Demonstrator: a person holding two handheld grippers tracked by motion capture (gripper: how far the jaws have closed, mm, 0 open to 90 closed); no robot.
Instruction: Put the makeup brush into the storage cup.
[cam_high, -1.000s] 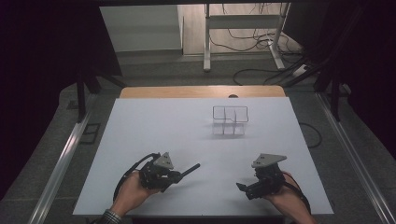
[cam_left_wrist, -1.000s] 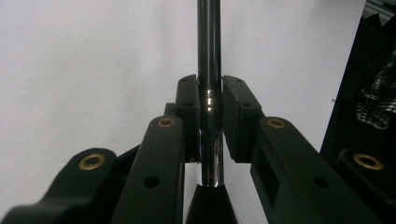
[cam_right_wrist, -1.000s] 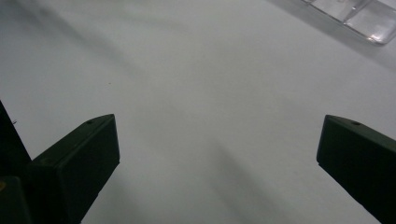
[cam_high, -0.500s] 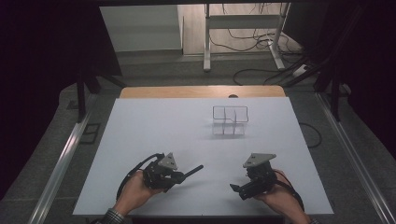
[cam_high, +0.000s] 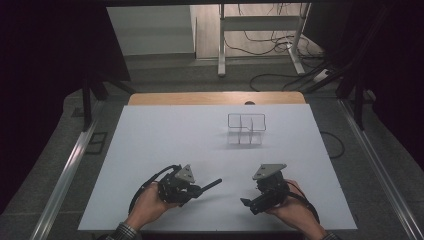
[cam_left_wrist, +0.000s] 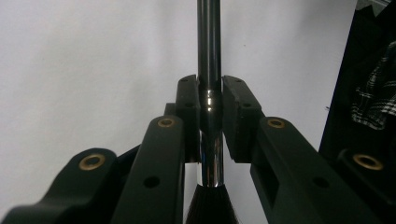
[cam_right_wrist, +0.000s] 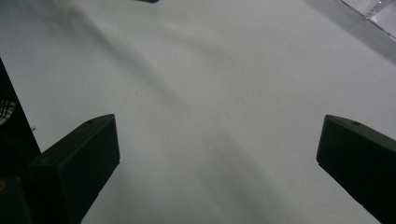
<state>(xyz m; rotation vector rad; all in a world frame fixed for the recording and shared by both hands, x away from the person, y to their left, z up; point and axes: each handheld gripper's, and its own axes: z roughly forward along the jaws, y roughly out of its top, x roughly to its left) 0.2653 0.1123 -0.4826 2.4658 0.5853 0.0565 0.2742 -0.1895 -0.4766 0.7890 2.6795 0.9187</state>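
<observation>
Standing clear divided organizer (cam_high: 246, 129), compartments unoccupied, white table (cam_high: 165, 140)

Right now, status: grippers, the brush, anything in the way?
Left gripper clamped on brush, handle pointing out. Right gripper open, nothing between the pads. Clear divided organizer farther back; white table between.

Looks like a lab or test room: white worktop (cam_high: 165, 150) centre frame, dark curtains (cam_high: 45, 75) at both sides, loose cables (cam_high: 270, 47) on the floor, metal stand legs (cam_high: 222, 45) at top.
</observation>
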